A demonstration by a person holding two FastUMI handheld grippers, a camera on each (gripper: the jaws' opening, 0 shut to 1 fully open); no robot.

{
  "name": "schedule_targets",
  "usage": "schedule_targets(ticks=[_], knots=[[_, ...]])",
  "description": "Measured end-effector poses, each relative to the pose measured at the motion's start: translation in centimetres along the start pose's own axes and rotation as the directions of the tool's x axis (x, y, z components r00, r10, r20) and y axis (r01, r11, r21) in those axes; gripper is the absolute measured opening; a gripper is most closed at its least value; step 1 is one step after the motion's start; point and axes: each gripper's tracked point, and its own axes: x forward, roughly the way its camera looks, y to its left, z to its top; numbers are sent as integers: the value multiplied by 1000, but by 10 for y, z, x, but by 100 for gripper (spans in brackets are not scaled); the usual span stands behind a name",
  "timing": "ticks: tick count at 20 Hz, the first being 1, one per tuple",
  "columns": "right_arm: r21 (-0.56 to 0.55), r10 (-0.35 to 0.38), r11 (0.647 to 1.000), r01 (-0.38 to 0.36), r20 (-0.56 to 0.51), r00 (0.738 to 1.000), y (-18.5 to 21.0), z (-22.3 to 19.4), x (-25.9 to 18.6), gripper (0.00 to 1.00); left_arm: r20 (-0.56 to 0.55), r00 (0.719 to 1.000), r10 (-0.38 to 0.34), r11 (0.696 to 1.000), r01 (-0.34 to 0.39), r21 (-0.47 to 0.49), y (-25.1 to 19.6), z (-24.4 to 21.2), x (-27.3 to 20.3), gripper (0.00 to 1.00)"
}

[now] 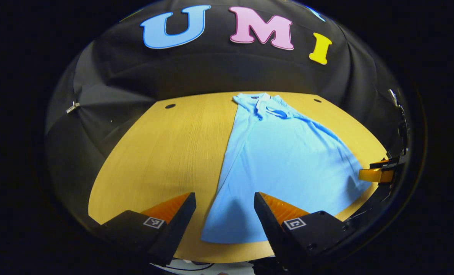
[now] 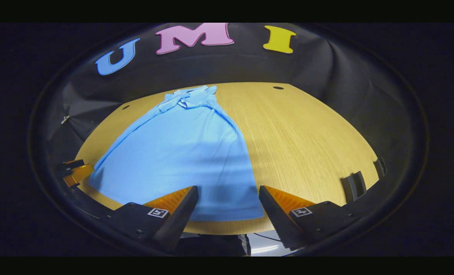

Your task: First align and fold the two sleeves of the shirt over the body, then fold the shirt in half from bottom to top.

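1. On the wooden table (image 1: 165,152) lies the blue shirt (image 1: 284,160), flat, collar far.
2. Left gripper (image 1: 223,208) hovers spread wide over its hem, holding nothing.
3. Right gripper (image 2: 228,200) likewise gapes, empty.

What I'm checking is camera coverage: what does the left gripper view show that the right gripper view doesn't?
Left gripper view: bare yellow wooden table left of the light blue polo shirt, right hand-held gripper beside it. Right gripper view: bare table right of the shirt, dark slotted bracket. Both: the shirt lying flat, sleeves folded in.
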Motion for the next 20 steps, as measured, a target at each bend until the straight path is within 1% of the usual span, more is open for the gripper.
schedule_targets(ticks=[2, 3, 4, 5, 6, 7, 8, 9, 10, 11, 12, 13, 14, 15, 16, 17, 18, 19, 20], knots=[[-7, -21, 1000, 21, -5, 1000, -1, -4, 4, 100, -29, 1000, -1, 1000, 1, -10, 1, -11, 6, 98], [-20, -24, 1000, 24, -1, 1000, 1, -4, 5, 94, -39, 999, -2, 1000, 2, -13, 1, -15, 8, 98], [-30, -23, 999, 23, -3, 1000, 0, -3, 5, 99, -54, 998, -10, 1000, 9, -17, 0, -21, 9, 98], [-27, -22, 999, 22, 3, 1000, 1, -2, 4, 94, -71, 997, -16, 1000, 15, -18, -2, -26, 12, 98], [-22, -24, 999, 24, 8, 1000, 0, -2, 3, 94, -76, 997, -18, 1000, 17, -17, -2, -30, 11, 98], [-19, -26, 999, 26, 2, 1000, 1, -4, 3, 100, -58, 998, -27, 1000, 26, -17, -5, -26, 11, 99], [-16, -30, 999, 30, 5, 1000, 0, -4, 5, 99, -66, 997, -28, 1000, 27, -11, -7, -30, 12, 100], [-15, -27, 1000, 27, -7, 1000, 2, -5, 4, 98, -55, 998, -37, 999, 36, -14, -9, -28, 13, 97], [-17, -26, 1000, 26, -7, 1000, 4, -6, 4, 90, -55, 998, -30, 999, 29, -16, -10, -28, 14, 90], [-21, -20, 1000, 20, -13, 1000, 6, -6, 4, 79, -55, 998, -33, 999, 32, -15, -13, -28, 14, 81], [-28, -11, 1000, 10, -13, 1000, 9, -6, 4, 76, -56, 998, -35, 999, 34, -15, -16, -28, 13, 77], [-33, -2, 999, 1, -17, 1000, 12, -8, 3, 63, -63, 997, -44, 999, 43, -17, -20, -29, 14, 67], [-39, 3, 999, -3, -20, 1000, 14, -8, 5, 53, -66, 996, -55, 998, 54, -20, -25, -28, 13, 62], [-45, 14, 999, -15, -24, 1000, 18, -7, 4, 47, -75, 995, -62, 998, 60, -24, -29, -29, 14, 41], [-47, 15, 999, -16, -24, 1000, 19, -7, 4, 30, -77, 994, -81, 996, 79, -32, -35, -28, 13, 41], [-48, 10, 999, -11, -27, 1000, 19, -8, 5, 10, -81, 991, -110, 993, 106, -47, -42, -28, 11, 23], [-51, 10, 999, -11, -34, 999, 19, -8, 5, 7, -82, 988, -132, 990, 127, -62, -48, -28, 10, 19], [-44, 14, 999, -16, -36, 999, 20, -7, 6, 3, -82, 986, -143, 987, 136, -84, -51, -29, 10, 12], [-35, 19, 999, -20, -39, 999, 20, -6, 8, 0, -85, 983, -160, 982, 150, -114, -55, -29, 8, 8]])
